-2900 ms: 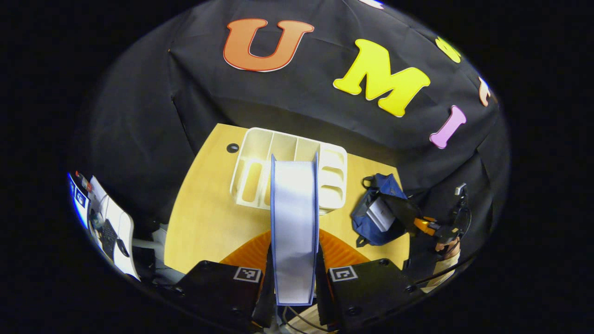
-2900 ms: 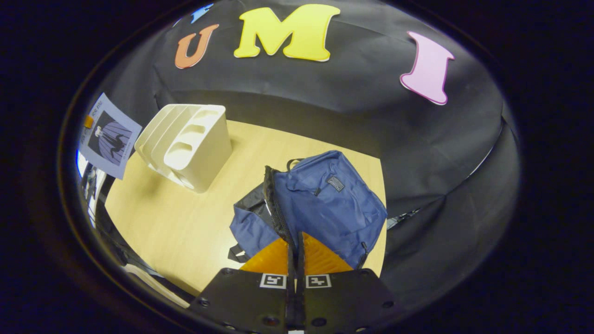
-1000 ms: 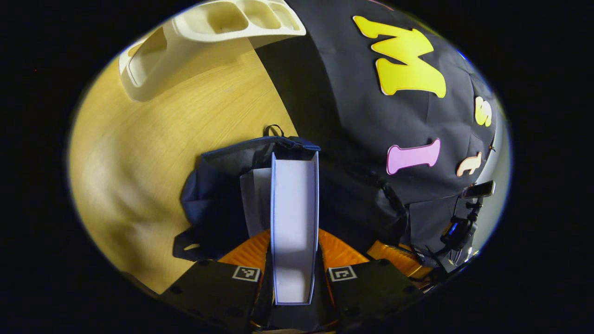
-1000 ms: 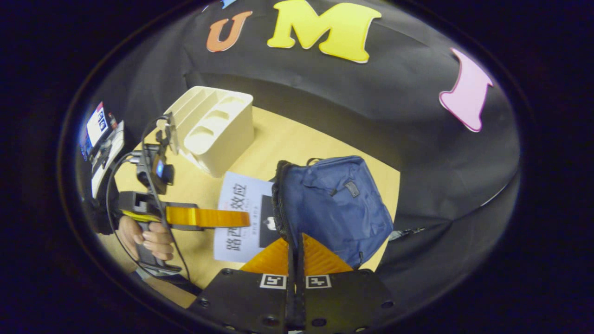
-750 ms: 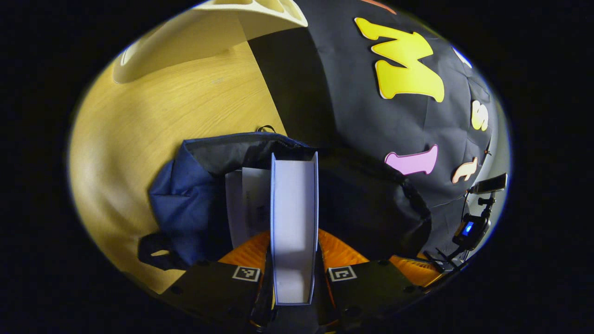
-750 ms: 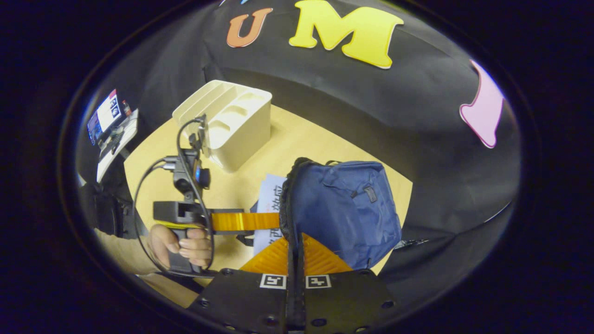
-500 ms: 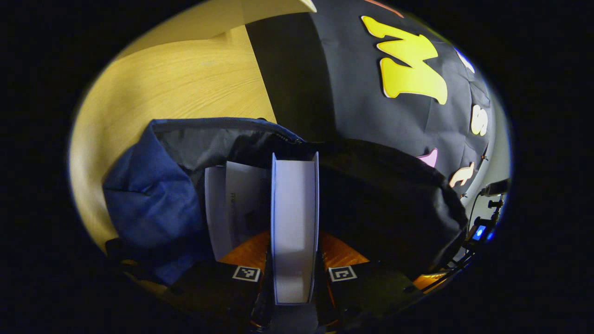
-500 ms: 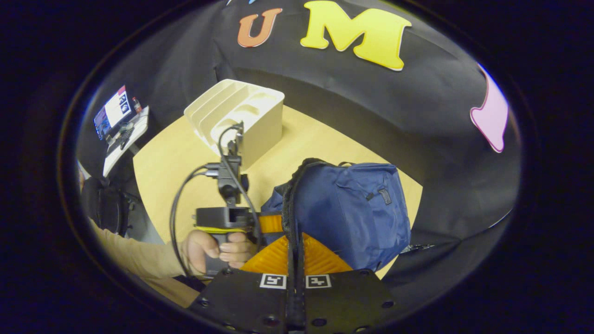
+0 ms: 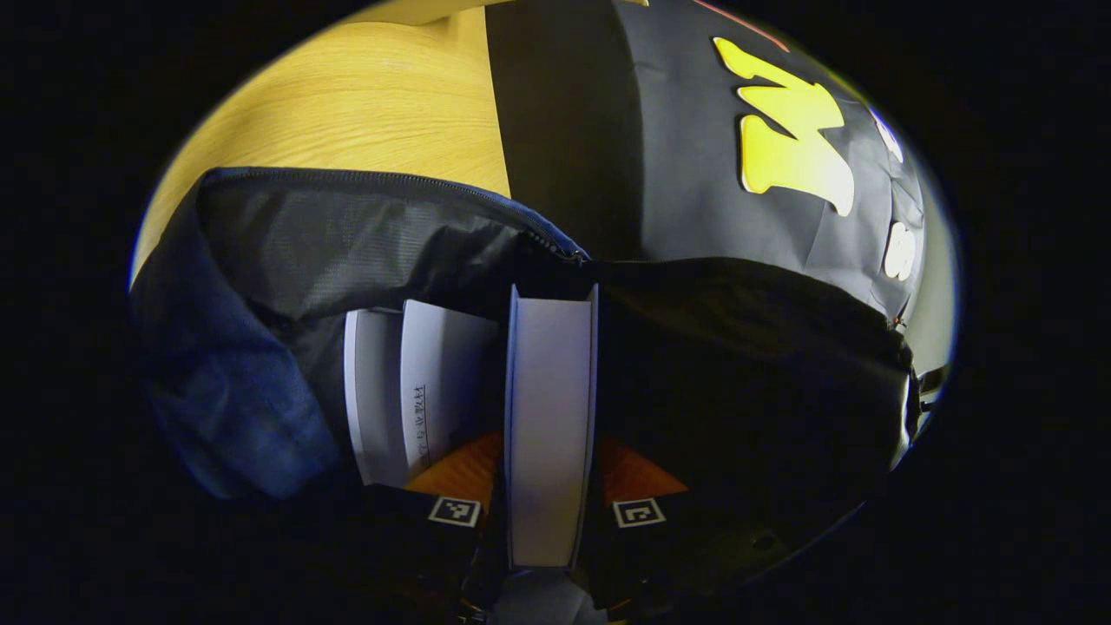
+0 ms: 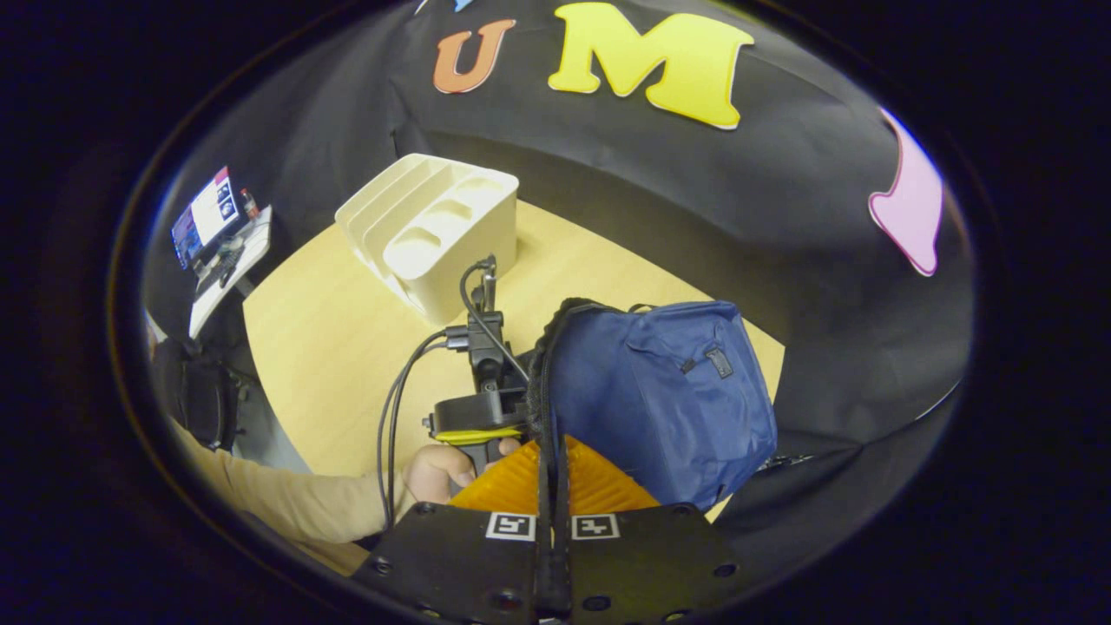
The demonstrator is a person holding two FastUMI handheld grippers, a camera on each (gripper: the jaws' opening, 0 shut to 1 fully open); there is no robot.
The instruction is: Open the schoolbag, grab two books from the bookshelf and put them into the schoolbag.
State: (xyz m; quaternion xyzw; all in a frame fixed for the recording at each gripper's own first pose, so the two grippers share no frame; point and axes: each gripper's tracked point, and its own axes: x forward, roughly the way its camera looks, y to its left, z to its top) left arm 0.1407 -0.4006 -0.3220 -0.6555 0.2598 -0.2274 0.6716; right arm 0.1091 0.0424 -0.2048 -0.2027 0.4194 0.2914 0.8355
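Note:
My left gripper (image 9: 551,447) is shut on a book (image 9: 551,391), whose white page edge faces the camera. The book stands inside the open mouth of the blue schoolbag (image 9: 217,391), right of a second book (image 9: 417,382) that lies in the bag. My right gripper (image 10: 552,447) is shut on the rim of the bag's opening and holds it up; the schoolbag (image 10: 668,391) hangs to its right. The left gripper's body (image 10: 477,408) and the hand (image 10: 438,469) on it press against that opening, its fingers hidden inside. The cream bookshelf (image 10: 434,230) stands at the back left.
The bag rests on a pale wooden table (image 10: 347,347), close to its right edge and the black cloth wall. A side desk with a screen (image 10: 217,226) stands beyond the table's left edge. A sleeve (image 10: 286,503) reaches in from the lower left.
My left gripper has pushed the book from above the table down into the bag's mouth, its fingers passing behind the rim. The right gripper has kept hold of the rim.

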